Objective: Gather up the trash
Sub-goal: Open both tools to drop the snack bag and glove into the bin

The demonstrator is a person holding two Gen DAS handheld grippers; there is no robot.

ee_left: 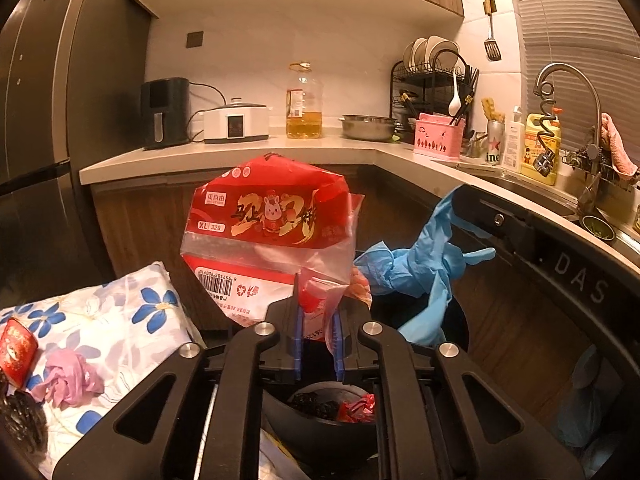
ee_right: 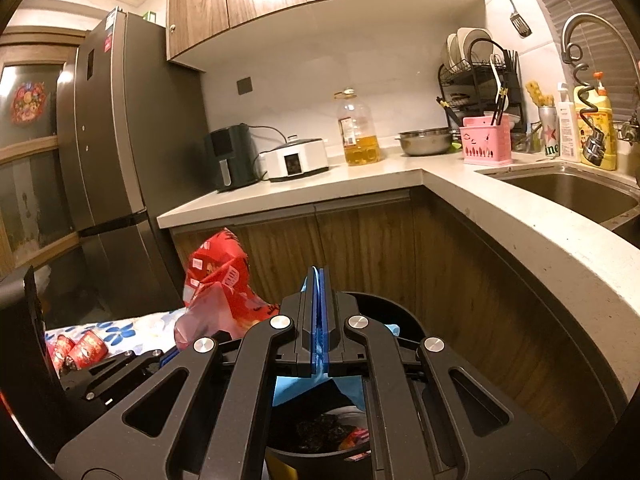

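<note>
My left gripper (ee_left: 318, 312) is shut on a red and clear plastic wrapper (ee_left: 272, 216), which stands up above its blue pads. That wrapper (ee_right: 220, 276) also shows at the left of the right wrist view. My right gripper (ee_right: 319, 280) is shut on a blue glove (ee_right: 292, 388). From the left wrist view the glove (ee_left: 424, 268) dangles from the right gripper (ee_left: 460, 204) at the right. Both grippers hover over a black trash bin (ee_left: 280, 408) (ee_right: 400, 308) that holds dark and red scraps.
To the left is a table with a floral cloth (ee_left: 120, 320) bearing a red can (ee_left: 16, 348) and a crumpled pink bag (ee_left: 68, 376). A counter (ee_right: 300, 196) with appliances, an oil bottle and a sink (ee_right: 568, 192) wraps behind and to the right. A fridge (ee_right: 108, 160) stands at the left.
</note>
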